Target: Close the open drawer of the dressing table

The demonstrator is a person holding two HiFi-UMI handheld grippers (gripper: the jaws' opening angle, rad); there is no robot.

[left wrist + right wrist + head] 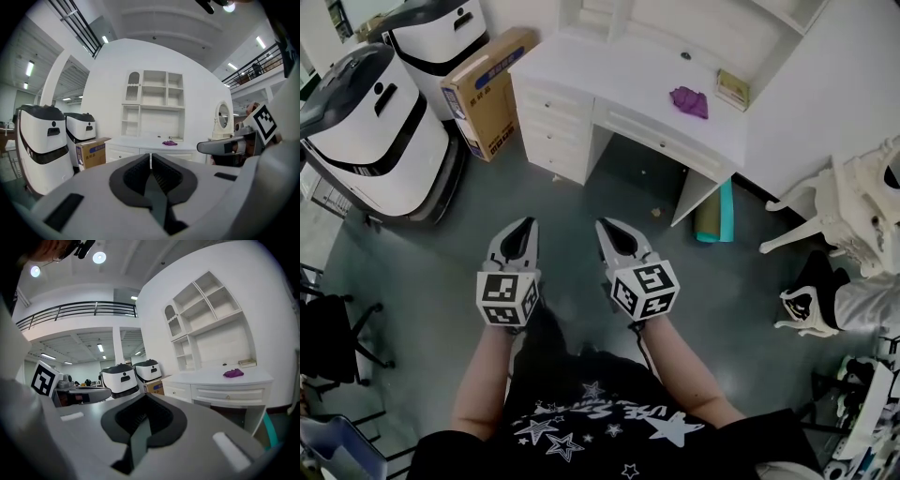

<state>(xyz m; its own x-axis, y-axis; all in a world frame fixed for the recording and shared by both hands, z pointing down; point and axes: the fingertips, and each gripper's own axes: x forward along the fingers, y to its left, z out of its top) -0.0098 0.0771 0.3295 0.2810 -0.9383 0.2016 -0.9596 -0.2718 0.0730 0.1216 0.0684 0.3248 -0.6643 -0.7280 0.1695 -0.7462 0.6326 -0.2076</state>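
Both units are closed and empty: the left hand-held gripper (pixel 523 231) and the right hand-held gripper (pixel 609 231) hold their jaws together at lower centre of the head view. The bench (pixel 609 80), a white dressing table, lies ahead at upper centre, well apart from both. Its centre drawer (pixel 661 139) appears to stand slightly out, with its front running from upper left to lower right. I judge the right unit nearer. The drawer's contents are hidden. A purple cloth (pixel 689 101) lies on the benchtop.

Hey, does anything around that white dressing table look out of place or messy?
A crumpled purple cloth lies on the dressing table top, a cardboard box sits tilted beside its left end, and a teal roll sits by its right leg. The centre drawer seems slightly pulled out.
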